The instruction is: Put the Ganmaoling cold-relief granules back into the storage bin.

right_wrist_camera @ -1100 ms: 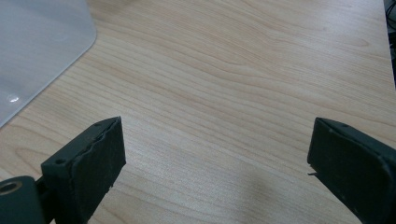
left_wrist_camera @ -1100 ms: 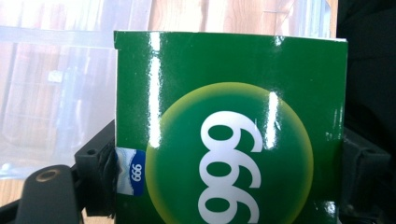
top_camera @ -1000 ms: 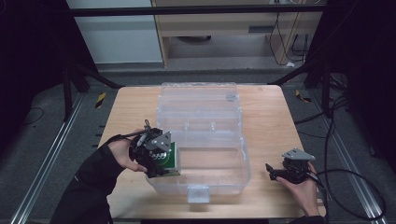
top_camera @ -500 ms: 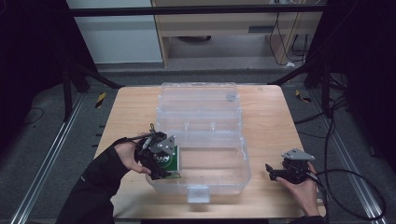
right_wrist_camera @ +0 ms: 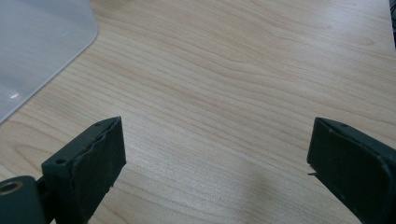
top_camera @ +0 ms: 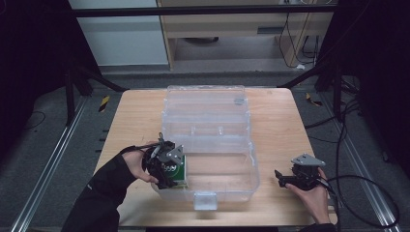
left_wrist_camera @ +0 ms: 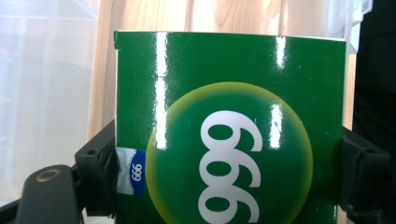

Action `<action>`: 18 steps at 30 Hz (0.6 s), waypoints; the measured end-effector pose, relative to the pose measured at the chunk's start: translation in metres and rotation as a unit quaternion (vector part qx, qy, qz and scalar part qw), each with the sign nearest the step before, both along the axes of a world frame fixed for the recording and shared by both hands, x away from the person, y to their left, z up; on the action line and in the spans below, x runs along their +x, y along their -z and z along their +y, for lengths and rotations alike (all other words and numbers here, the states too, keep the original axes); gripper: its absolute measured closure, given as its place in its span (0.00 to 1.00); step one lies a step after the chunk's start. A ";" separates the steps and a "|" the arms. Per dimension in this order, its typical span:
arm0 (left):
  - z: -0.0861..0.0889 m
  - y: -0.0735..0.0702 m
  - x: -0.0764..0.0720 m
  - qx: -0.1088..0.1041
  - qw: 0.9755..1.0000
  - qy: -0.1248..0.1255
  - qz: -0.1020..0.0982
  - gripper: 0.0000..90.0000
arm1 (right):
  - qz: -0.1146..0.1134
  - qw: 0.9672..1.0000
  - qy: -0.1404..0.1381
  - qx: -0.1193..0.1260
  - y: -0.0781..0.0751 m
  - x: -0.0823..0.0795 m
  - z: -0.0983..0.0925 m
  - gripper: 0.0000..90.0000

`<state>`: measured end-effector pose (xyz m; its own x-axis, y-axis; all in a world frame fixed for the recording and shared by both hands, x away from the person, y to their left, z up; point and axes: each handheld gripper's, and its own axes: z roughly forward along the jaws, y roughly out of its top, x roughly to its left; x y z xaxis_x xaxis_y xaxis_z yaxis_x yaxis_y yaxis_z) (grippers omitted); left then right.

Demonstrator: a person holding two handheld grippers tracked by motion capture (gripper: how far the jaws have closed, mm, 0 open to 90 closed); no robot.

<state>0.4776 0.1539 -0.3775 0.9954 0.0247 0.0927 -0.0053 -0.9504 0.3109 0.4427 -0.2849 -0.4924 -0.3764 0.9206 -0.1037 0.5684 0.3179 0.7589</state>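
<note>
Glossy green carton [left_wrist_camera: 231,126] sits clamped in the left gripper's [top_camera: 167,164] jaws; the right gripper's [right_wrist_camera: 217,172] jaws gape over grained wood.

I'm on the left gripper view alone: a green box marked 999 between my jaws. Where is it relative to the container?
Observer: In the high view, the green box sits at the near-left corner of the open clear bin, held by the left gripper.
Operator: And my other gripper?
Observer: The right gripper rests on the wooden table, right of the bin.
Operator: Holding anything?
Observer: No; its own view shows jaws wide apart over bare wood.
</note>
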 end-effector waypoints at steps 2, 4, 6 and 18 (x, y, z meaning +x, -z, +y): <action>0.000 0.002 0.000 -0.003 1.000 -0.003 0.002 0.16 | 0.000 1.000 0.000 0.000 0.000 0.000 0.000 0.05; 0.000 0.004 0.001 -0.001 1.000 -0.002 0.002 0.16 | 0.001 1.000 0.000 0.000 0.000 0.000 0.000 0.05; 0.001 0.008 0.001 0.001 1.000 -0.003 0.003 0.16 | 0.002 1.000 -0.001 -0.001 0.000 0.000 0.000 0.05; 0.001 0.020 0.002 0.016 1.000 -0.007 0.007 0.15 | 0.001 1.000 0.000 0.000 0.001 0.000 0.000 0.05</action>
